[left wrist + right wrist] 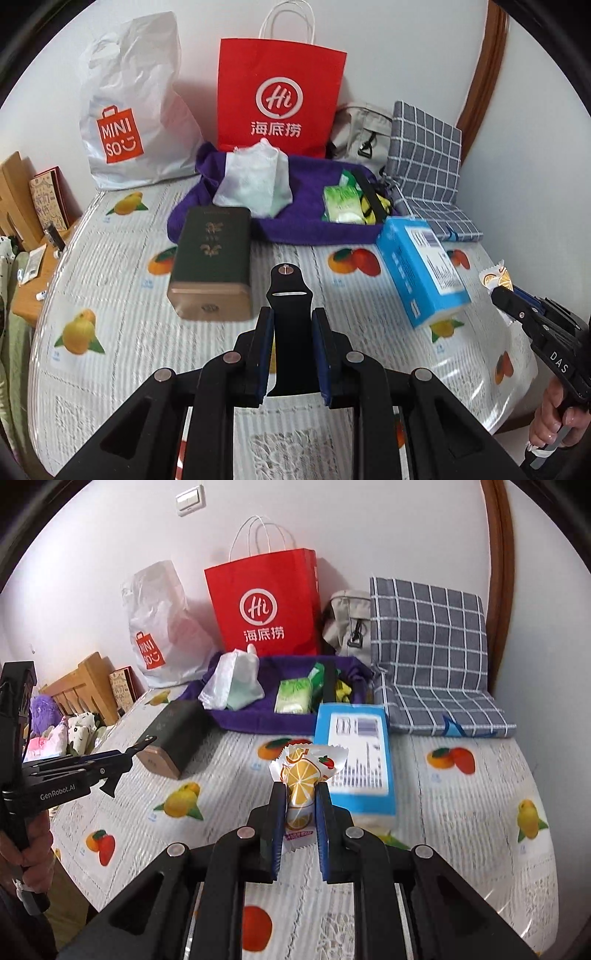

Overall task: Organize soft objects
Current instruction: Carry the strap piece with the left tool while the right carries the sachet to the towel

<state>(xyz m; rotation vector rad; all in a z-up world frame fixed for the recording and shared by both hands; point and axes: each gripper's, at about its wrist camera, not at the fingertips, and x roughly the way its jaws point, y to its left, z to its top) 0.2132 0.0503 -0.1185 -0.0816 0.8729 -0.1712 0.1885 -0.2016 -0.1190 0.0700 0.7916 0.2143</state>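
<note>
My left gripper [291, 321] is shut on a black rubber watch strap [288, 291], which sticks up between its blue pads above the fruit-print tablecloth [118, 295]. My right gripper [301, 794] is shut on a white snack packet [306, 771] printed with orange slices and a strawberry. In the left wrist view that packet [496, 278] shows at the right edge, pinched in the right gripper [502, 291]. A purple fabric bin [303, 225] lies at the back of the table. It holds a white plastic bag [255, 181], a green tissue pack [341, 203] and yellow items.
A dark green tin [212, 258] and a blue box [421, 273] lie in front of the bin. Behind stand a white Miniso bag [125, 110], a red paper bag [280, 96], a grey pouch [360, 129] and a checked grey cushion [424, 158]. A hand [550, 417] holds the right gripper.
</note>
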